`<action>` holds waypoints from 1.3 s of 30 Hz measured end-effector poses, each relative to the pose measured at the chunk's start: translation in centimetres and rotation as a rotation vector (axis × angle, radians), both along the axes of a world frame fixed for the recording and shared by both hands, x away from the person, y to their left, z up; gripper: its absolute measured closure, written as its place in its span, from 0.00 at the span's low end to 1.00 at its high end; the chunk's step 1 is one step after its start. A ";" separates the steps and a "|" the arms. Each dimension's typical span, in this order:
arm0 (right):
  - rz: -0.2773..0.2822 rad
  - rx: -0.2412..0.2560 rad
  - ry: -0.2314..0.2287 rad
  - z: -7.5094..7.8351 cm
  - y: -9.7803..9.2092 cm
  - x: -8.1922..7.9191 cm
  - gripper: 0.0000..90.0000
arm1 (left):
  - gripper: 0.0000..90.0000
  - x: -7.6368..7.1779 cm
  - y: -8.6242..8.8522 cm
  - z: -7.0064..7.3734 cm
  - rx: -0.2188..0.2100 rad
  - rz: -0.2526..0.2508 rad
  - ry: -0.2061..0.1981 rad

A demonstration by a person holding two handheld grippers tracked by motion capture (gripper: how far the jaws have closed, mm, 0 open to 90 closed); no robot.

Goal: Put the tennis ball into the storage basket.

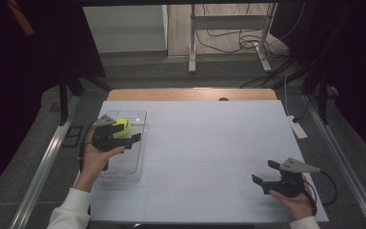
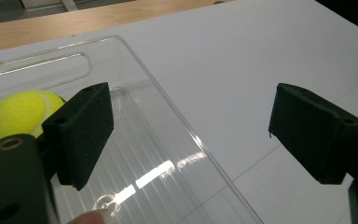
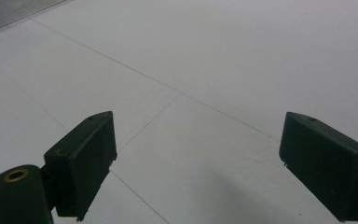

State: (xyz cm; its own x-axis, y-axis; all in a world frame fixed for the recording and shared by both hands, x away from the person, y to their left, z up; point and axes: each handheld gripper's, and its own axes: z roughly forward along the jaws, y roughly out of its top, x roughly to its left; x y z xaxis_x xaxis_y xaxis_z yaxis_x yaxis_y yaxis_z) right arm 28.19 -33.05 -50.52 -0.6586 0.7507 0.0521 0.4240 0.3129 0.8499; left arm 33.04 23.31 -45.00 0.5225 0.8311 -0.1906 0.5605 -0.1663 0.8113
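Tennis ball (image 1: pixel 122 125) sits inside the clear plastic tray (image 1: pixel 134 157), up at its far end, near the tabletop's (image 1: pixel 209 152) left edge; it's round, so no long axis to call, while the tray runs lengthwise front to back. Left gripper (image 1: pixel 131 140) hovers over the tray, jaws wide apart, holding nothing. Right gripper (image 1: pixel 265 173), near the front right corner, also gapes wide and empty.

White table (image 1: pixel 209 143), clear tray (image 1: pixel 134 164) on it

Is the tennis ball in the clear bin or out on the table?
In: the tennis ball sits inside the clear bin, at its far end.
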 end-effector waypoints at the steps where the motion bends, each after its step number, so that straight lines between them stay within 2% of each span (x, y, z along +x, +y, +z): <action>1: 0.000 0.003 -0.002 0.0 0.0 0.0 0.12 | 0.16 -0.2 -0.1 0.0 0.000 -0.006 0.001; 6: 0.000 0.001 -0.002 0.0 -0.1 0.0 0.12 | 0.16 -1.3 -0.7 -0.1 0.017 -0.031 -0.016; 14: 0.002 0.008 -0.009 0.3 0.2 -0.1 0.12 | 0.16 -3.6 -1.1 -0.9 -0.014 -0.059 -0.034; 19: 0.003 0.018 -0.009 0.4 0.4 -0.1 0.12 | 0.16 -5.3 -1.3 -1.7 -0.007 -0.074 -0.055; 24: 0.005 0.026 -0.006 0.4 0.5 0.0 0.12 | 0.15 -6.7 -1.3 -2.8 -0.003 -0.092 -0.048; 28: 0.008 0.030 -0.007 0.4 0.5 0.0 0.12 | 0.15 -7.6 -1.2 -3.5 -0.004 -0.085 -0.038; 33: 0.011 0.025 -0.003 0.3 0.5 0.0 0.12 | 0.15 -8.1 -1.0 -4.1 0.000 -0.088 -0.029; 39: 0.013 0.027 -0.004 0.3 0.6 0.1 0.12 | 0.15 -7.9 -1.1 -4.2 0.000 -0.088 -0.031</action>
